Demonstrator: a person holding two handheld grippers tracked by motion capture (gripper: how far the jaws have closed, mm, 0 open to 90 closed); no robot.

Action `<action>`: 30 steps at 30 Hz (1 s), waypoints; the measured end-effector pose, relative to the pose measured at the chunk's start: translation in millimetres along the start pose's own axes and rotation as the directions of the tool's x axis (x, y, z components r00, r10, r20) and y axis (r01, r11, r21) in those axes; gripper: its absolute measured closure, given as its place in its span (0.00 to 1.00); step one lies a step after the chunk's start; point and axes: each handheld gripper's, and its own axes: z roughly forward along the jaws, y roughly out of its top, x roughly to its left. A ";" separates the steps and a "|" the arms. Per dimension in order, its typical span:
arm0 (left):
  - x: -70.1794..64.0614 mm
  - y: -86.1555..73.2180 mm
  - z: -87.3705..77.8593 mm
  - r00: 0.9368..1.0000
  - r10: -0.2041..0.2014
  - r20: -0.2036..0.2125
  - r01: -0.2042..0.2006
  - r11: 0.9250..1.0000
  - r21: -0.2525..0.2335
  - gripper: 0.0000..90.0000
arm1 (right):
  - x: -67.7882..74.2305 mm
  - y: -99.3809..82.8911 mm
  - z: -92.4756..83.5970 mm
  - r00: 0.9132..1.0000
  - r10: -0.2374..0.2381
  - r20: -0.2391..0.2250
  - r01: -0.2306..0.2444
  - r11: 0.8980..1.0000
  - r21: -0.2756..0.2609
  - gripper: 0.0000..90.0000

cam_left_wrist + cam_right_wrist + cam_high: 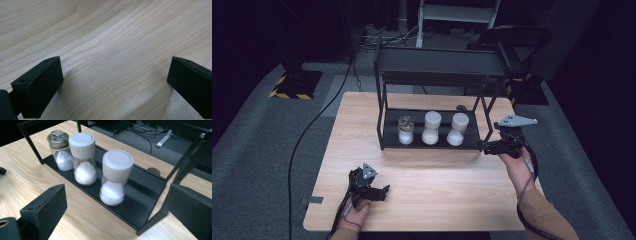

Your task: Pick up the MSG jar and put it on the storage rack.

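Observation:
Three glass jars of white powder stand in a row on the bottom shelf of a black two-tier rack [388, 135]. The left jar [405, 130] [59, 151] has a foil-covered top. The middle jar [431, 128] [84, 157] and the right jar [457, 129] [115, 177] have white caps. My right gripper [488, 146] [115, 212] is open at the rack's right front corner, facing the jars, holding nothing. My left gripper [382, 192] [112, 85] is open low over bare wood near the table's front left, empty.
The rack's upper shelf [439, 62] is bare and overhangs the jars. Its right front leg [160, 216] stands between my right jaws. A small dark disc [460, 107] [153, 171] lies behind the rack. Cables and a black chair [512, 37] sit beyond the wooden table [427, 195].

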 end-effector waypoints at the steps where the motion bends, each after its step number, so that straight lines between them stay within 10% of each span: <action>1: 0.0 0.0 0.0 1.000 0.000 0.000 0.000 1.000 0.000 0.00 | 0.0 -1.7 -2.6 1.000 0.001 0.002 -0.001 1.000 0.001 0.03; 30: 0.0 0.0 0.0 1.000 0.000 0.000 0.000 1.000 0.000 0.00 | 1.4 -58.1 -14.7 0.999 0.028 0.020 -0.028 1.000 0.003 0.04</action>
